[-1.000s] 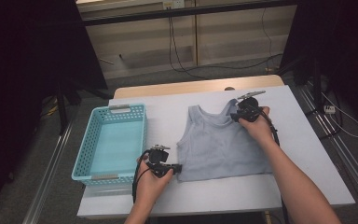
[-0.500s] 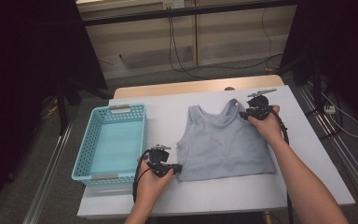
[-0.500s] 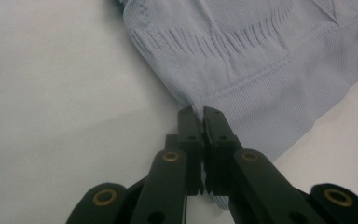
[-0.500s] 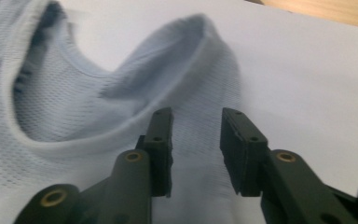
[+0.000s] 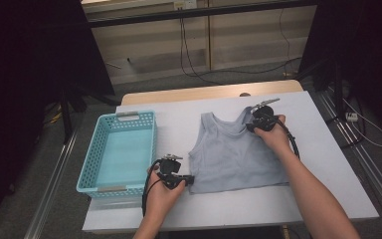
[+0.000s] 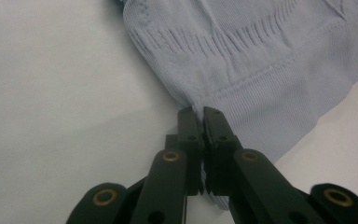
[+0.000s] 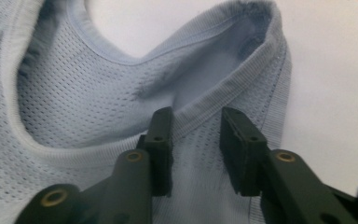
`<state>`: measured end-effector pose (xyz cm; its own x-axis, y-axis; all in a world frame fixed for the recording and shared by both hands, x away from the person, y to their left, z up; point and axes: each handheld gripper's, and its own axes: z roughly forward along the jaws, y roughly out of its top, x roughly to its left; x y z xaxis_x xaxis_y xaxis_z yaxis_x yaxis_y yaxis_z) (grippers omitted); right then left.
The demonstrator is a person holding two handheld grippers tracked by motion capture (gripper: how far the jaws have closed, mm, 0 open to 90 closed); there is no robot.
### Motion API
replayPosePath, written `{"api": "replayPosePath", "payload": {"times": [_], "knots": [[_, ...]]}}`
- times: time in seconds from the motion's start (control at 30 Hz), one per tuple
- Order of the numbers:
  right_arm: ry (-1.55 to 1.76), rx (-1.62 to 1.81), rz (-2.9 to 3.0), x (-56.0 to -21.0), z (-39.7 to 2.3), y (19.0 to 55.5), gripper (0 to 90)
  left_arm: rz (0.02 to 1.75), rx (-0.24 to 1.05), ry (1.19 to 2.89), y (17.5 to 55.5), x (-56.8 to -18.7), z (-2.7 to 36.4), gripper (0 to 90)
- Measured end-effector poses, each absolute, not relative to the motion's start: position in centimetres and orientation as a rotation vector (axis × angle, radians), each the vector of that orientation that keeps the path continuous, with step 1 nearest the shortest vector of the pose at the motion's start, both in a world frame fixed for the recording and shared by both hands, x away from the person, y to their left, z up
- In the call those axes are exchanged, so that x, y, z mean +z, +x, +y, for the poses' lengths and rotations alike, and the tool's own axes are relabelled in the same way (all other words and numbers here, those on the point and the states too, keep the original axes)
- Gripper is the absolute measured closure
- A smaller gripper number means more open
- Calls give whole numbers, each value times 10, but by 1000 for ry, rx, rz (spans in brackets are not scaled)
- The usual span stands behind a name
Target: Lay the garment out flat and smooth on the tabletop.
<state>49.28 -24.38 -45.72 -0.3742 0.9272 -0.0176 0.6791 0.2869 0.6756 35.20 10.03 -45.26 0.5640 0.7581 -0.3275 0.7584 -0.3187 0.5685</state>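
Tank top lies flat mid-table; left gripper pinches its 7 o'clock hem corner, right gripper, jaws narrowly apart, straddles the 1 o'clock strap. Basket at 9 o'clock.

Worktop: pale grey-white sheet over a wooden top, wood edge showing at the far side. Floor: grey. Back wall: beige panels, dark horizontal rail, black cables hanging to the floor. Black curtains on both sides. Metal rails flank the worktop. Light: dim, even
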Motion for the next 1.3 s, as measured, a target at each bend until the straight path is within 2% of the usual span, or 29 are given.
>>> {"api": "replayPosePath", "payload": {"times": [0.03,0.13,0.33,0.83,0.97,1.07,1.23,1.27,1.3], "knots": [[1444,824,2150,-459,-244,493,690,1210,-1,2102,352,-453,100,869],[1402,801,2166,-458,-242,493,900,1210,1,2102,352,-453,100,869],[1378,818,2190,-456,-240,492,900,1209,1,2103,352,-452,100,869],[1318,910,2152,-427,-229,489,900,1210,9,2099,351,-452,100,869],[1480,932,2083,-436,-239,493,703,1211,4,2099,351,-453,100,869],[1501,879,2122,-446,-232,496,666,1211,4,2102,352,-453,100,870],[1514,802,2116,-458,-226,499,701,1210,6,2096,351,-453,101,869],[1504,803,2117,-458,-227,499,775,1210,6,2096,351,-453,101,870],[1493,798,2114,-457,-229,499,886,1210,7,2096,351,-453,101,870]]}}
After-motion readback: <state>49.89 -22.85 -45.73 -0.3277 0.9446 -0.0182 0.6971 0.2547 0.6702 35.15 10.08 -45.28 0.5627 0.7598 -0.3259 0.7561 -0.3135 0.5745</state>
